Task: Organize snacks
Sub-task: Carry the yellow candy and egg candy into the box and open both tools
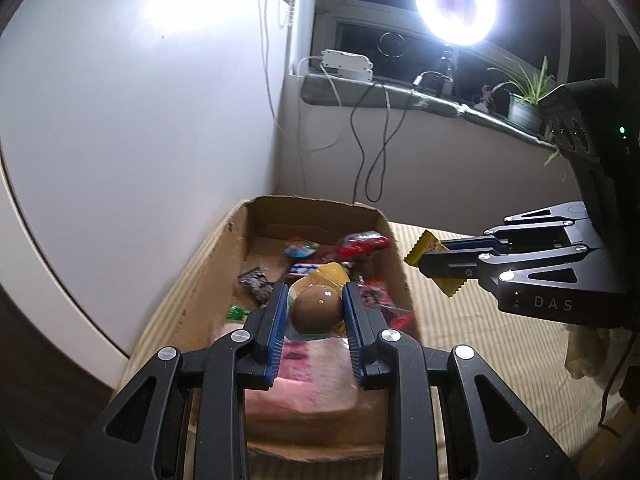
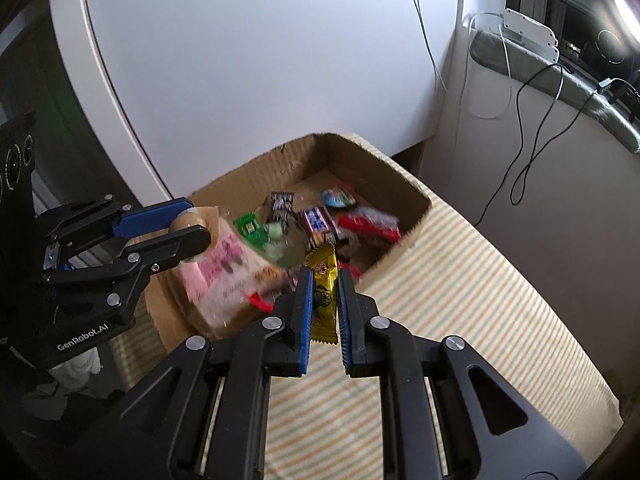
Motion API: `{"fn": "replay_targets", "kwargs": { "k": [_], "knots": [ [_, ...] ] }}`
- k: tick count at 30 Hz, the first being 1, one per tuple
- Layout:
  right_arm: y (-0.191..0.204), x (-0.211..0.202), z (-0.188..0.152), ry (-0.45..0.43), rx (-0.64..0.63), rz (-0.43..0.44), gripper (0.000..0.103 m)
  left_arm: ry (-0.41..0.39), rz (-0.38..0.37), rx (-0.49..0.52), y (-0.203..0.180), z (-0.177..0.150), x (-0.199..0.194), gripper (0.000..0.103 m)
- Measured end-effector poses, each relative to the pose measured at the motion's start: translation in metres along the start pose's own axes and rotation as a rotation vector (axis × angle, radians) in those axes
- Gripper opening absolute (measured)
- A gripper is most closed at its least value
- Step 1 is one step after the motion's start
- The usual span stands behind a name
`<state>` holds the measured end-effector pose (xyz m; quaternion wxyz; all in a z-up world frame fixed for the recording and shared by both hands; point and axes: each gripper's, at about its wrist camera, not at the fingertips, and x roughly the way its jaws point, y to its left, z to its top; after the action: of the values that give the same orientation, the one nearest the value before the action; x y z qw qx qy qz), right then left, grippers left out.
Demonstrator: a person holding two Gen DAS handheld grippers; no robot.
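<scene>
An open cardboard box sits on a striped cloth and holds several wrapped snacks and a pink pack. My left gripper is shut on a brown egg-shaped snack in a clear blister and holds it above the box; it shows at the left of the right wrist view. My right gripper is shut on a yellow wrapped candy, held just above the box's near right edge; it shows at the right of the left wrist view.
A white rounded panel stands behind the box. A windowsill carries a ring light, a white power strip, a potted plant and hanging cables. The striped cloth stretches right of the box.
</scene>
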<state>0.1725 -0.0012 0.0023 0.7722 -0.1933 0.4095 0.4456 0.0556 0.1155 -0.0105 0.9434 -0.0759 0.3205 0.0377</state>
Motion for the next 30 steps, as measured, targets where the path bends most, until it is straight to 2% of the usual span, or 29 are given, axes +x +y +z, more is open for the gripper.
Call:
{"fn": "replay_targets", "kwargs": {
  "k": [14, 30],
  "knots": [
    [0.004, 0.042, 0.032, 0.007, 0.025, -0.001, 0.012, 0.0, 0.024, -0.021, 0.024, 0.013, 0.018, 0.026],
    [0.004, 0.072, 0.038, 0.041, 0.019, 0.018, 0.012, 0.024, 0.03, -0.036, 0.032, 0.015, 0.027, 0.03]
  ]
}}
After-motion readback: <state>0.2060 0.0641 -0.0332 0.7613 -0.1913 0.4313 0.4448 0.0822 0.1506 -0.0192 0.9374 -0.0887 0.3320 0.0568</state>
